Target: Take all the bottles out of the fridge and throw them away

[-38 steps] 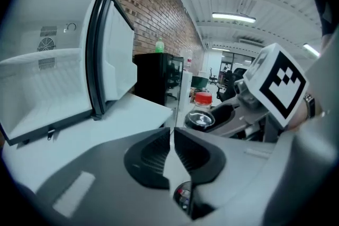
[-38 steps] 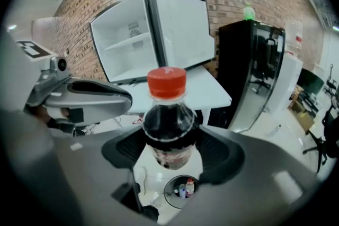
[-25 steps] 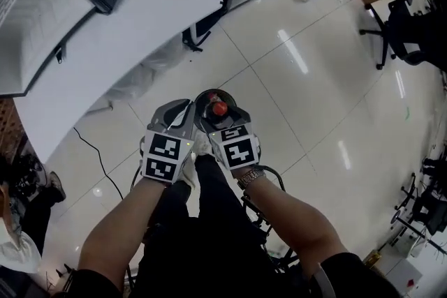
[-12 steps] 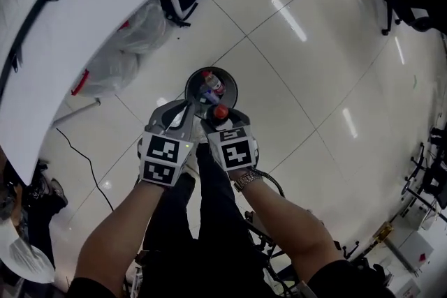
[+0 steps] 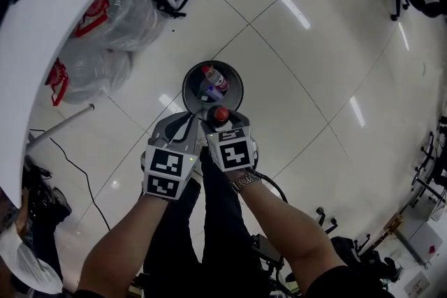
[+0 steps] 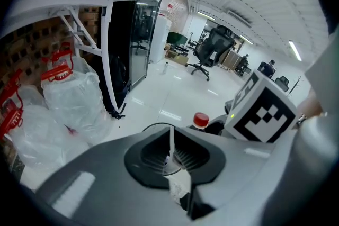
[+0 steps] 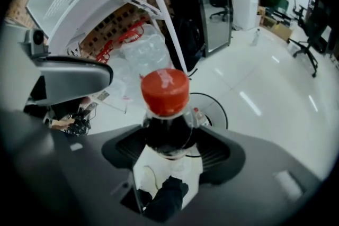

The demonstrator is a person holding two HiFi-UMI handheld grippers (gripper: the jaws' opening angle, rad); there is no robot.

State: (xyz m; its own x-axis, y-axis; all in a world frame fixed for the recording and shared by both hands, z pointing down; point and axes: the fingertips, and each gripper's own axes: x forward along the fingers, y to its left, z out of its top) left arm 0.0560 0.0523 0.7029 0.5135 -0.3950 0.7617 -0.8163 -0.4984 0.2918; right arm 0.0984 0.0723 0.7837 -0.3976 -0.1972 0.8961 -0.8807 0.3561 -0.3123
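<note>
Fingers of my right gripper [image 7: 168, 143] are clamping the bottle [image 7: 164, 95] over the near rim of the bin [image 5: 186, 84]; my left gripper [image 6: 170, 153] is sitting with fingers together, empty. Releasing here, I am risking a bounce off the rim onto the floor [image 5: 314, 45].

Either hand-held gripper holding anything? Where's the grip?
Right hand-held gripper clamps the red-capped bottle at its neck, below the cap. Left hand-held gripper shut, empty.

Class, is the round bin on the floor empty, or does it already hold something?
Not empty: the head view shows a bottle inside the bin.
</note>
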